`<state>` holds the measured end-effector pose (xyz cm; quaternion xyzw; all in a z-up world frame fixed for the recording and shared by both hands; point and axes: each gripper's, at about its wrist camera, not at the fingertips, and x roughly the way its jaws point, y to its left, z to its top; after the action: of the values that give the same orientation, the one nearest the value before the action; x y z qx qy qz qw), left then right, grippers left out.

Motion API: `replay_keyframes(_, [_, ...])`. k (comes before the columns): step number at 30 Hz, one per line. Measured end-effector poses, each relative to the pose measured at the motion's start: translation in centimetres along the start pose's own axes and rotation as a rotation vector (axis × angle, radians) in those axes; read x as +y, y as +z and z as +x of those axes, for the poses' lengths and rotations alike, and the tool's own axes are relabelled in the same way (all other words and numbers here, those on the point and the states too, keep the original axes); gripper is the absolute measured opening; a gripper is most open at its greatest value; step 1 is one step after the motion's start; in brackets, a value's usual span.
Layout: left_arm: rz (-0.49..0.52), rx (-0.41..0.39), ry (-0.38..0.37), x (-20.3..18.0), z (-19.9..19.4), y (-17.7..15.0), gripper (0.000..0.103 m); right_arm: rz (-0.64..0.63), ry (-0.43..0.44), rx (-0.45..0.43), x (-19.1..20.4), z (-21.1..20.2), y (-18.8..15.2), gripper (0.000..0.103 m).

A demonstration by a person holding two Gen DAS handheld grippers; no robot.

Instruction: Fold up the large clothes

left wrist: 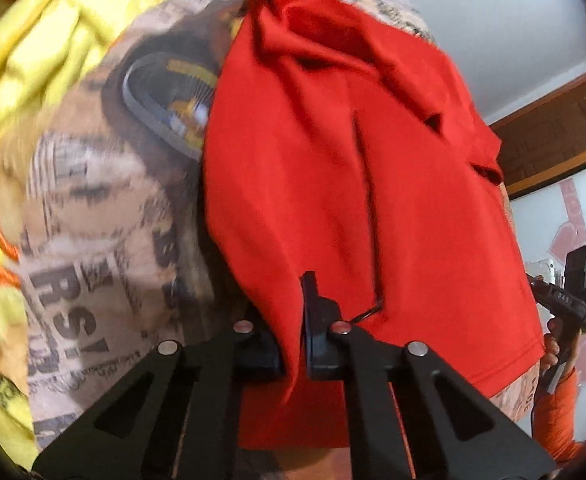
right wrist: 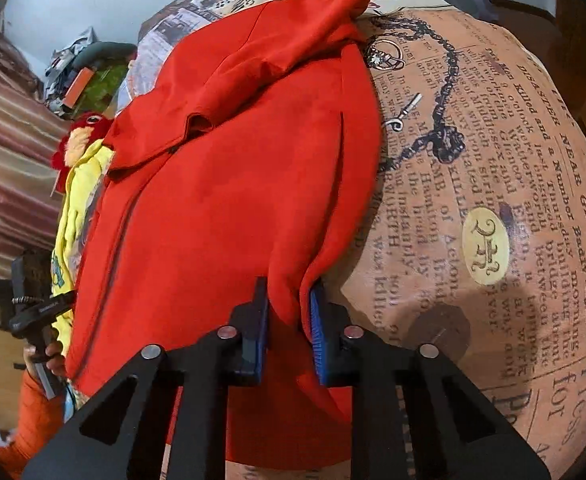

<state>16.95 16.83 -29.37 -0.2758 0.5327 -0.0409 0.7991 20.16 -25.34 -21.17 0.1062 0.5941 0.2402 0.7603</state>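
A large red shirt (left wrist: 333, 160) lies spread over a bed cover printed like old newspaper (left wrist: 93, 240). My left gripper (left wrist: 291, 320) is shut on a fold of the shirt's near hem, with red cloth hanging between its fingers. In the right wrist view the same red shirt (right wrist: 233, 200) stretches away from me, one sleeve folded across it. My right gripper (right wrist: 289, 292) is shut on a bunched fold of the hem between its blue pads (right wrist: 317, 320). The two grips sit at opposite ends of the near hem.
A yellow garment (left wrist: 33, 60) lies crumpled beside the shirt, seen also as yellow cloth (right wrist: 77, 208) under a red plush toy (right wrist: 81, 136). The printed cover (right wrist: 473, 200) is bare right of the shirt. A hand in an orange sleeve (right wrist: 49, 356) holds the other tool. Clutter (right wrist: 77, 72) sits at the back.
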Motion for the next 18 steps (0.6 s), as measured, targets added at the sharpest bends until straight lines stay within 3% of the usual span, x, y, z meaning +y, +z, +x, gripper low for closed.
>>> replay_keyframes(10, [0.051, -0.240, 0.018, -4.0, -6.4, 5.2, 0.006, -0.009, 0.103, -0.179, 2.9, -3.6, 4.7, 0.013])
replay_keyframes(18, [0.065, -0.382, 0.011, -5.5, -9.1, 12.0, 0.005, -0.045, 0.070, -0.304, 3.8, -5.2, 10.1, 0.013])
